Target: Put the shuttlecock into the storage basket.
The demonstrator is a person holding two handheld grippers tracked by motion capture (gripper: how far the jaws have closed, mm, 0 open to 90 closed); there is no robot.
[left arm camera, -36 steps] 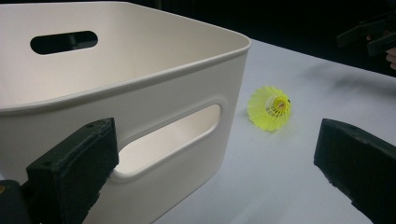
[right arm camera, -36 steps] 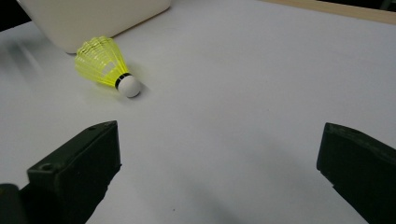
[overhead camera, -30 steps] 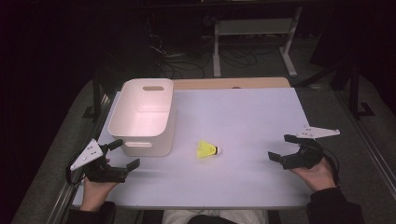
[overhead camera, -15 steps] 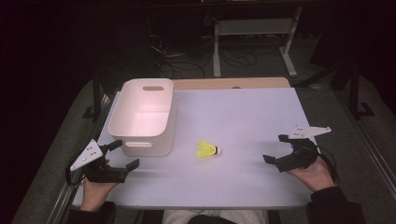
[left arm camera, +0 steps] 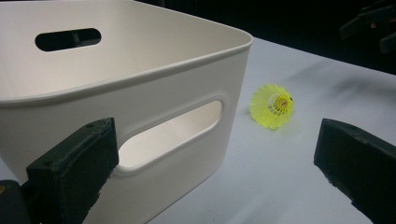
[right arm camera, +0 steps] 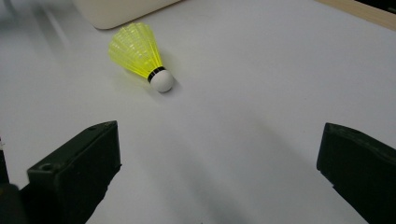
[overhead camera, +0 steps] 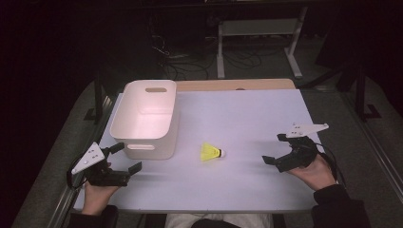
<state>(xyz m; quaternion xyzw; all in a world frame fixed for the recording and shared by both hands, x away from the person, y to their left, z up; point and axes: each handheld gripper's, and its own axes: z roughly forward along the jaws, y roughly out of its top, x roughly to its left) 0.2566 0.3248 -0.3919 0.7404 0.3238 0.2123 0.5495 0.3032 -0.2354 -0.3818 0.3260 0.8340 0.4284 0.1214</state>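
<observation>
Counted on the bench (overhead camera: 247, 114): one yellow shuttlecock (overhead camera: 209, 153), one white plastic bin (overhead camera: 145, 118), two hand-held grippers. No brand, label or legible writing found on any item.

Left hand-held gripper (overhead camera: 124, 159): held at the near left corner of the bench, jaws wide apart, gripping nothing. Just ahead of it, the bin's near wall with its slot handle (left arm camera: 168, 135); second slot handle (left arm camera: 67, 39) noted in the far wall. One jaw close against the bin's near wall; contact not determinable.

Right hand-held gripper (overhead camera: 275, 149): held at the near right side of the bench, jaws wide apart, gripping nothing.

Shuttlecock lying on its side on the bare bench between the two hand-held grippers, ahead of the right one's open jaws and apart from them, white cork tip (right arm camera: 163, 82) turned toward that hand-held gripper, skirt toward the bin. Near the bin's near right corner, not touching. Bin interior empty as far as seen from above.
</observation>
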